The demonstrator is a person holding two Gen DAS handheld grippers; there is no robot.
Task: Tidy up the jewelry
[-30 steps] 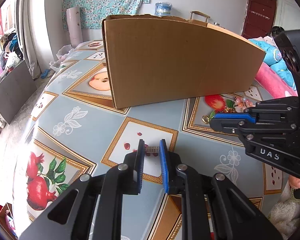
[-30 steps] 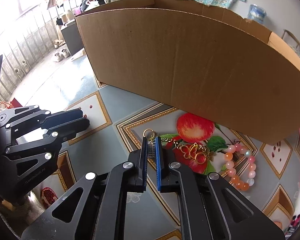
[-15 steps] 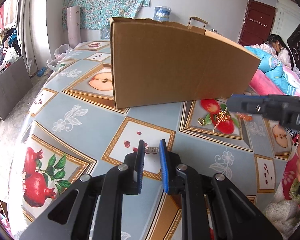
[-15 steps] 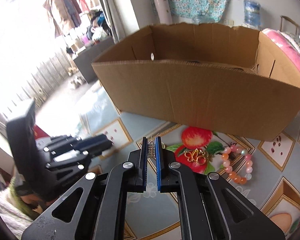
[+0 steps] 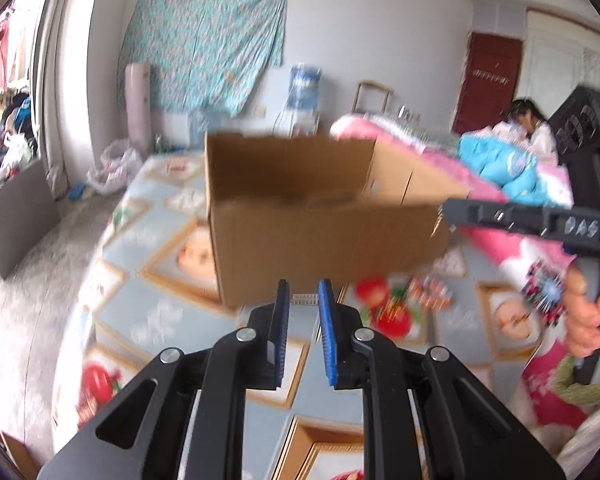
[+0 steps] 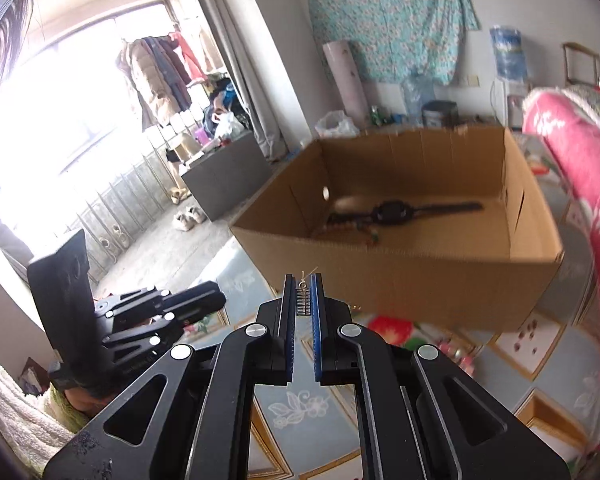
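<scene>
My right tongs are pinched close on a thin gold chain; only a clasp and a sliver of wire show above the blue pads, and the rest hangs out of sight below, so I judge the narrow grip is there to keep so fine a thing from slipping. I hold them raised in front of the cardboard box, near its front wall, high enough to see inside, which I read as lining up to carry the chain over the rim. A dark, strap-like piece lies on the box floor.

My left tongs stand slightly apart with nothing between them, held back over the worktop. A beaded bracelet, blurred, remains on the fruit-printed cloth just before the box, waiting its turn.
</scene>
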